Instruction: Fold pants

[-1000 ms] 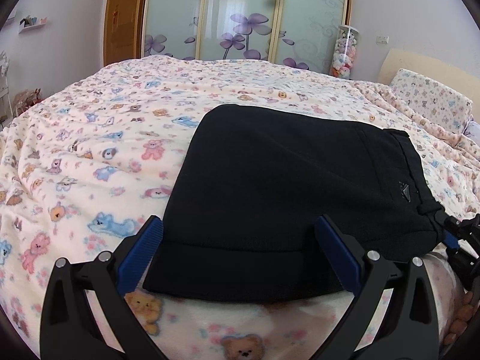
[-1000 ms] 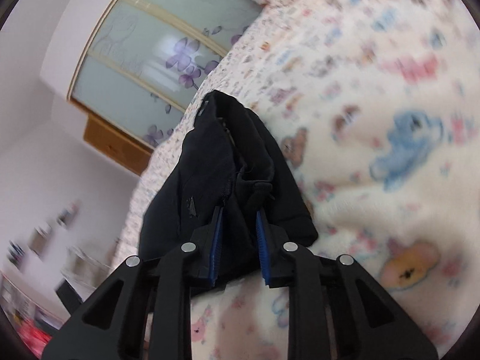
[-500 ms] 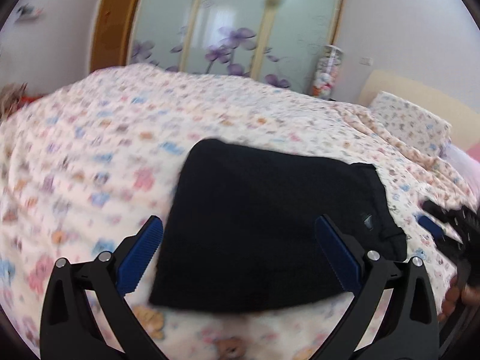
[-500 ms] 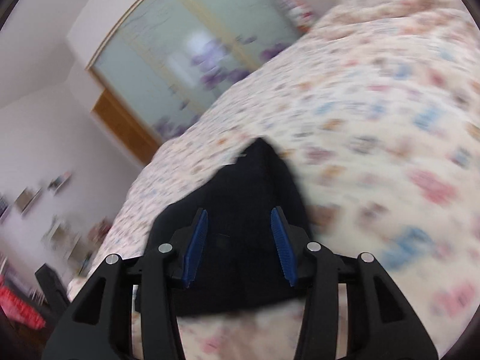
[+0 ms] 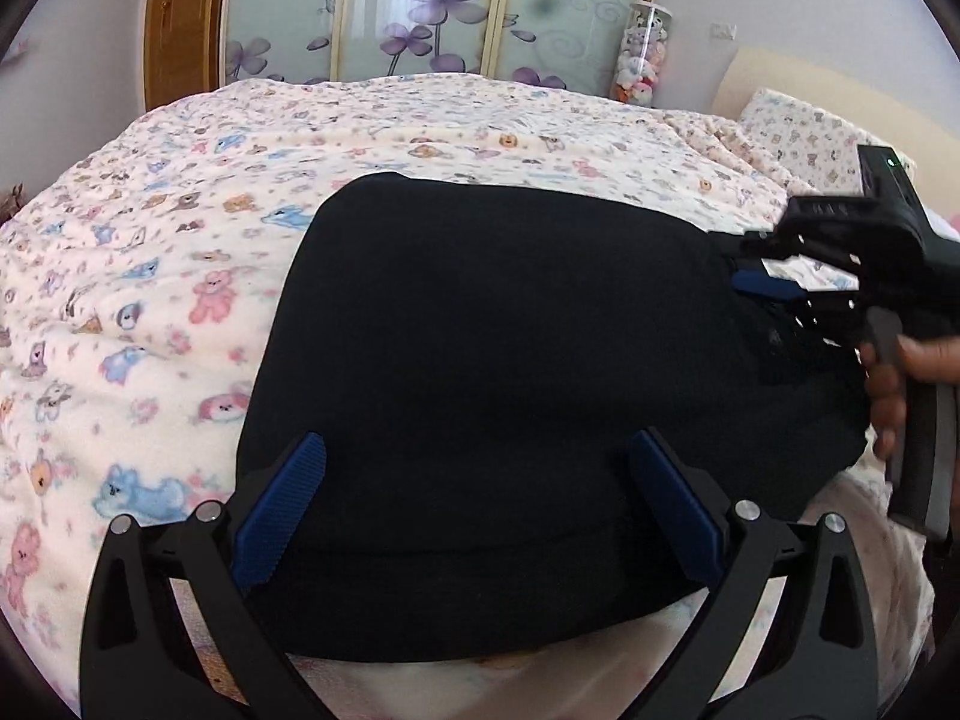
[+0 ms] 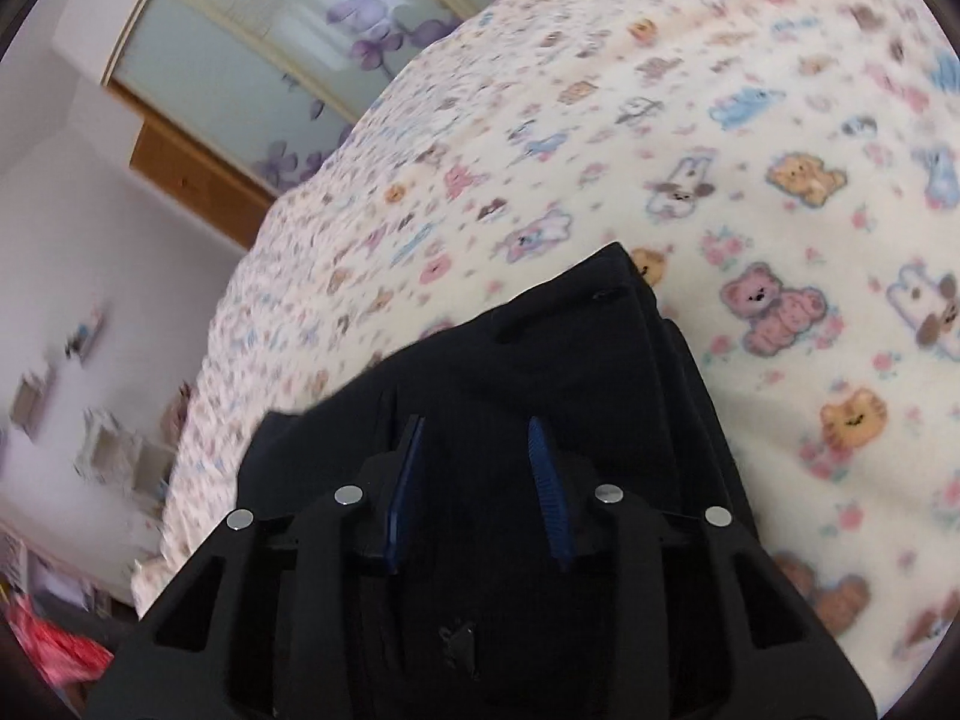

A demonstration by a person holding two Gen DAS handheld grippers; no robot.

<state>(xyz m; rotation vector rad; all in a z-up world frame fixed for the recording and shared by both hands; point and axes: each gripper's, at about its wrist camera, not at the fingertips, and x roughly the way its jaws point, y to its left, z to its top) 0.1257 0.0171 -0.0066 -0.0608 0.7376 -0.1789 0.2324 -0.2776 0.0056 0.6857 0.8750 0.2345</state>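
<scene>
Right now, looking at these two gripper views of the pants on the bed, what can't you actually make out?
- Left wrist view: near hem of the pants hidden behind the left gripper.
- Left wrist view: right gripper smeared by blur.
- Right wrist view: small emblem too tiny to read.
- Right wrist view: shelf items blurred.

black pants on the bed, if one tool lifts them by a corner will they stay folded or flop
The black pants would probably flop: they are soft knit, lying in loose stacked layers. Lifted by one corner, the fold would likely open. Pushed, they may bunch, since the fleecy blanket looks grippy.
</scene>
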